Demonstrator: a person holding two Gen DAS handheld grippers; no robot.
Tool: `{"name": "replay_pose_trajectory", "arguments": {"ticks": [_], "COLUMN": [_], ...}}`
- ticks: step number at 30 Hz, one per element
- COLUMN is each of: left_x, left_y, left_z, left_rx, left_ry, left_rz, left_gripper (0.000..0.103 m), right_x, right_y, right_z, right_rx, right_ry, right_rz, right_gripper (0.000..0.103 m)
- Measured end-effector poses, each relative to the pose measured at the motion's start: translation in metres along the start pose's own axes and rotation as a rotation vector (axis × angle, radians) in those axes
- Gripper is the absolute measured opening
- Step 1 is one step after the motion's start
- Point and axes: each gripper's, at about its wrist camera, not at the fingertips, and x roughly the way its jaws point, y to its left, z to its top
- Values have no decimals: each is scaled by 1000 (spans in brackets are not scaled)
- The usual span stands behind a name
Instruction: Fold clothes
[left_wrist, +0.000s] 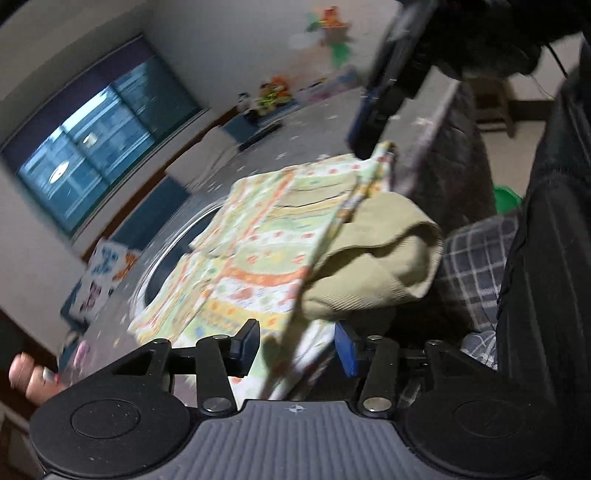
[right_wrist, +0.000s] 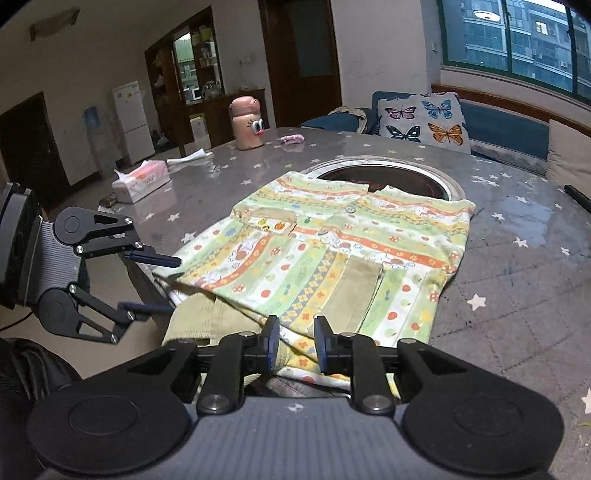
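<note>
Left hand-held gripper (right_wrist: 162, 284): jaws apart at the counter's (right_wrist: 517, 266) left near edge, shirt (right_wrist: 332, 251) hem between them, not pinched. Shirt lies flat (collar overlapping the round inset (right_wrist: 436, 177)). Right hand-held gripper (right_wrist: 297, 347): jaws narrowly apart over the near hem, no grip visible.

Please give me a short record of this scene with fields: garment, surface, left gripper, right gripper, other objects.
garment: patterned shirt, lying partly folded, near edge hanging off the table
surface: grey star-print table
left gripper: open at the shirt's left edge
right gripper: open over the shirt's near hem
other objects: tissue pack, pink bottle
</note>
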Motion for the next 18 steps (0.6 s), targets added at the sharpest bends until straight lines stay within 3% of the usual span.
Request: {"name": "replay_pose_trajectory", "arguments": {"ticks": [2,8,9,11,13,18], "left_x": [4,16,17,17,17,17], "left_y": [-5,-13,-12,-5,6,39], "left_z": [2,11,12,16,20,31], "left_rx": [17,36,23,-23,-94,-269], "left_ry": [-18,-67,-77,-91,-98,-107], "left_rz": [-12,-34,-40,-55,-71,-99], "left_gripper": [49,49,46,23,15,11], "right_x": [1,-2,-1,-1,0,3], "right_y": [1,5,6,8,12,21], "right_z": [-3,-12,-14,-18,-22,-28], "right_rx": [-12,-54,-66,-95,-134,-241], "right_ry": [4,19,22,31,39,40], "right_rz": [-7,-29,-35,-47,-55,-57], "right_gripper": [35,41,42,47,51,61]}}
